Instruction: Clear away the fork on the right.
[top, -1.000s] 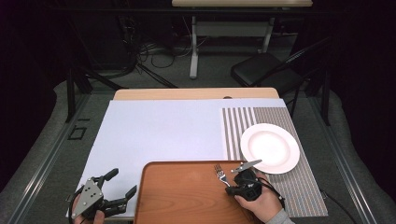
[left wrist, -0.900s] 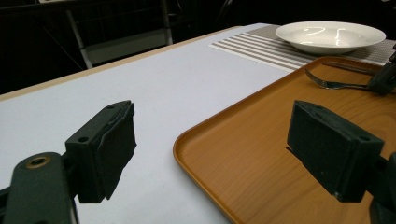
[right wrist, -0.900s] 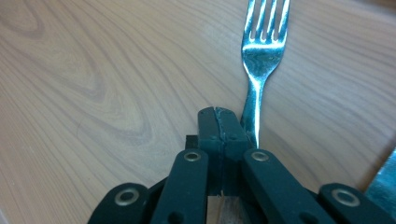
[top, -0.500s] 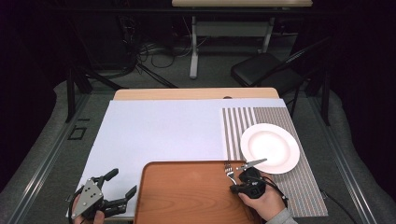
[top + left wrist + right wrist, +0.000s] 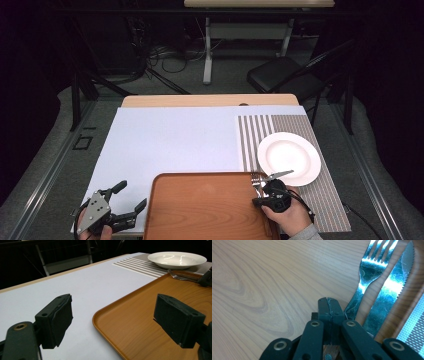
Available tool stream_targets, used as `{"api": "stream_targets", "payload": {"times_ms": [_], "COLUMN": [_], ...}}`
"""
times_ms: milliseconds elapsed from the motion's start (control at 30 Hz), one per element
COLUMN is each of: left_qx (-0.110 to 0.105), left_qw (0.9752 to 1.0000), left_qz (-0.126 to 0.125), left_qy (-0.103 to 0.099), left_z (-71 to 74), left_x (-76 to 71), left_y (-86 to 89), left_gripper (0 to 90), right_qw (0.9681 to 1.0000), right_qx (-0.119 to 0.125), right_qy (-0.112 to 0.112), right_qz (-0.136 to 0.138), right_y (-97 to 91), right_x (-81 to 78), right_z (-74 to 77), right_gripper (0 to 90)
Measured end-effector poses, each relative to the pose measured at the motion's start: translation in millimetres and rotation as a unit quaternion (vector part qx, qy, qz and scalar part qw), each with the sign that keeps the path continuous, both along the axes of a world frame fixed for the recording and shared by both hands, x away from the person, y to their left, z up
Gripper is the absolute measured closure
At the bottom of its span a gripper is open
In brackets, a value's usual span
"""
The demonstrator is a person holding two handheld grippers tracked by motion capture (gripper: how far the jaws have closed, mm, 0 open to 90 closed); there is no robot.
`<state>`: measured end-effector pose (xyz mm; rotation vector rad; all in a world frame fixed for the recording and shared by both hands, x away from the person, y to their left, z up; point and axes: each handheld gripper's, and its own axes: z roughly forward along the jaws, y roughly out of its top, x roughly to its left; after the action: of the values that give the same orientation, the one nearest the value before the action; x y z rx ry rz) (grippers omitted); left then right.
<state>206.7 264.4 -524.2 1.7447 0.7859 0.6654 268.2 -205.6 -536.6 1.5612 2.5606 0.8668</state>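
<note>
A brown wooden tray [image 5: 200, 210] lies at the near edge of the table. A metal fork [image 5: 256, 180] and a serrated knife [image 5: 279, 174] rest side by side at its right end, the knife blade reaching over the rim toward a white plate [image 5: 289, 157]. My right gripper [image 5: 267, 191] is shut low over the tray. In the right gripper view its pads [image 5: 328, 305] meet with nothing between them, and the fork [image 5: 367, 272] handle lies against its right side, the knife [image 5: 392, 287] beyond. My left gripper [image 5: 132, 194] hangs open beside the tray's left rim [image 5: 105, 315], holding nothing.
The plate sits on a striped grey placemat [image 5: 320, 200] at the right. A pale sheet [image 5: 170, 140] covers the table's left and middle. Beyond the table stand a black chair [image 5: 280, 75] and a desk frame [image 5: 207, 50] with cables on the floor.
My right gripper has slid to the right across the tray, and the fork and knife have shifted right with it toward the rim. The left gripper has stayed put.
</note>
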Motion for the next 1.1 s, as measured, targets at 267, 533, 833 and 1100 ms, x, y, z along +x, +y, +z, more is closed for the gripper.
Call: {"api": "stream_targets", "payload": {"times_ms": [267, 533, 833, 1100], "left_qx": [-0.002, -0.003, -0.002, -0.001], "left_qw": [1.0, 1.0, 1.0, 1.0], "left_qz": [0.001, 0.002, 0.002, 0.001], "left_qy": [0.002, 0.004, -0.002, -0.001], "left_z": [-0.5, -0.7, 0.8, 0.6], "left_x": [0.6, 1.1, -0.7, -0.3], "left_y": [0.1, 0.1, 0.9, 2.0], "left_gripper": [15.2, 15.2, 15.2, 15.2], "right_qw": [0.9999, 0.9987, 0.997, 0.9949], "right_qx": [0.013, 0.037, 0.038, 0.023], "right_qy": [-0.004, -0.033, -0.055, -0.071], "right_qz": [-0.007, 0.008, 0.04, 0.068], "right_y": [-2.7, -3.2, -3.4, -1.9], "right_x": [-0.2, -5.4, -12.3, -16.1], "right_z": [-0.5, 12.0, 20.3, 24.0], "right_gripper": [89.4, 80.3, 73.7, 69.9]}}
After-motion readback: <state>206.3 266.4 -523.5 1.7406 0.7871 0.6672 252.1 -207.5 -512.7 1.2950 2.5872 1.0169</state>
